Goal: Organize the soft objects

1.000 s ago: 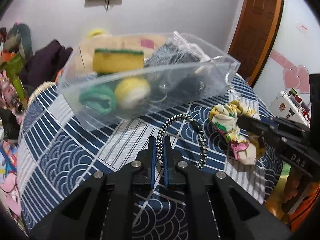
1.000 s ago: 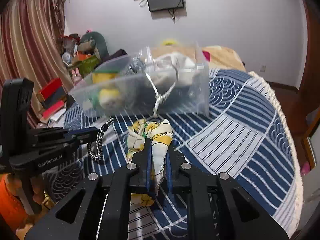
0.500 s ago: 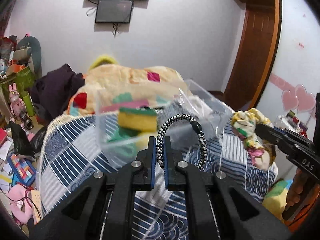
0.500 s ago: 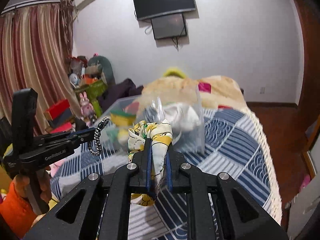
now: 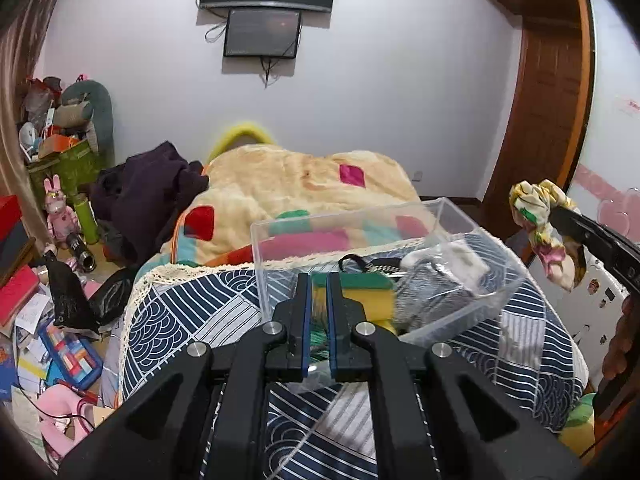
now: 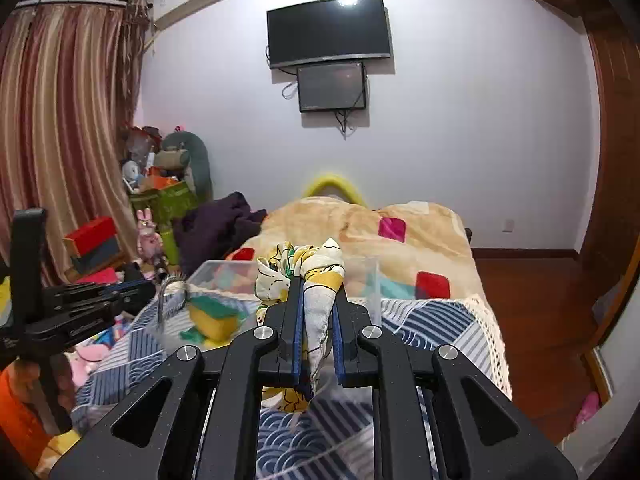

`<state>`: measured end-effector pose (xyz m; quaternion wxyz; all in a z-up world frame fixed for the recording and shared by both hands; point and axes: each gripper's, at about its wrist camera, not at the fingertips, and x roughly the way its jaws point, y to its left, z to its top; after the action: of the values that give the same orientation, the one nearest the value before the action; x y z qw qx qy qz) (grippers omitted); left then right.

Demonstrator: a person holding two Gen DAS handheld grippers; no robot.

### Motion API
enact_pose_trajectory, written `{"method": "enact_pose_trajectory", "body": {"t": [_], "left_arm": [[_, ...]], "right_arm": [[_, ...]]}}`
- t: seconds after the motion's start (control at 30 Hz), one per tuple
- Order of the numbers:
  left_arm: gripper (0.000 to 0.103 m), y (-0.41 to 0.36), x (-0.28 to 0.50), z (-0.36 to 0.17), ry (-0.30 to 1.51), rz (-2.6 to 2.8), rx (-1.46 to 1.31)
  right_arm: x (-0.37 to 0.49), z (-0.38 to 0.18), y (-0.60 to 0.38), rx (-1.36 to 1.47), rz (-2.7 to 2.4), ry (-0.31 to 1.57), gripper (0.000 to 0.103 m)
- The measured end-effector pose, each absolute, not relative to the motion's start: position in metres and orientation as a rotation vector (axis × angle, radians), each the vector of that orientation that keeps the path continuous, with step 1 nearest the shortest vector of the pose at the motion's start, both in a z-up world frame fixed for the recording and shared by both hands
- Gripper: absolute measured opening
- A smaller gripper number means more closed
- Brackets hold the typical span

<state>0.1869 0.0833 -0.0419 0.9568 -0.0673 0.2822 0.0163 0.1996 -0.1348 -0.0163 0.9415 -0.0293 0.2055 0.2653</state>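
A clear plastic bin (image 5: 460, 240) stands on the blue patterned cloth (image 5: 180, 320) and holds a yellow-green sponge (image 5: 360, 292), a grey knit item (image 5: 432, 300) and other soft things. My left gripper (image 5: 317, 280) is above the bin's near side, jaws slightly apart and empty. A black-and-white cord hair tie (image 6: 170, 292), blurred, hangs just below the left fingertips in the right wrist view. My right gripper (image 6: 318, 284) is shut on a floral cloth scrunchie (image 6: 308, 276), held above the bin's right side; it also shows in the left wrist view (image 5: 544, 224).
A bed with a beige patchwork blanket (image 5: 300, 184) lies behind the bin. Toys, boxes and books clutter the floor at left (image 5: 52, 280). A wooden door (image 5: 548, 120) stands at right. A TV (image 6: 328, 32) hangs on the wall.
Both grippers rose and moved over the bin. The left jaws parted and let go of the black-and-white hair tie, which is falling. The right gripper still holds the scrunchie.
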Motion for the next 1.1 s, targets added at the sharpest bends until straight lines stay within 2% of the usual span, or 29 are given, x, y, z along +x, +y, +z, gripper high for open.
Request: {"method": "enact_pose_trajectory", "body": {"t": [0.33, 0.47, 0.6, 0.67, 0.83, 1.0, 1.1], "left_arm": [[0.006, 0.081, 0.189, -0.066, 0.632, 0.005, -0.123], [0.012, 0.077, 0.182, -0.07, 0.647, -0.013, -0.115], [0.017, 0.074, 0.177, -0.068, 0.643, -0.022, -0.118], [0.024, 0.073, 0.174, -0.065, 0.631, -0.021, -0.118], [0.039, 0.069, 0.162, -0.047, 0.578, -0.016, -0.109], [0.05, 0.064, 0.144, -0.022, 0.501, -0.009, -0.091], [0.059, 0.061, 0.129, -0.005, 0.449, -0.008, -0.084]], "right_arm": [[0.239, -0.052, -0.107, -0.144, 0.523, 0.548, 0.011], [0.24, -0.066, -0.101, -0.196, 0.522, 0.602, 0.011], [0.236, -0.068, -0.106, -0.206, 0.525, 0.616, 0.02], [0.23, -0.064, -0.112, -0.201, 0.523, 0.609, 0.024], [0.212, -0.046, -0.123, -0.175, 0.528, 0.558, 0.045], [0.189, -0.027, -0.128, -0.167, 0.544, 0.495, 0.058], [0.17, -0.012, -0.132, -0.152, 0.565, 0.446, 0.06]]}}
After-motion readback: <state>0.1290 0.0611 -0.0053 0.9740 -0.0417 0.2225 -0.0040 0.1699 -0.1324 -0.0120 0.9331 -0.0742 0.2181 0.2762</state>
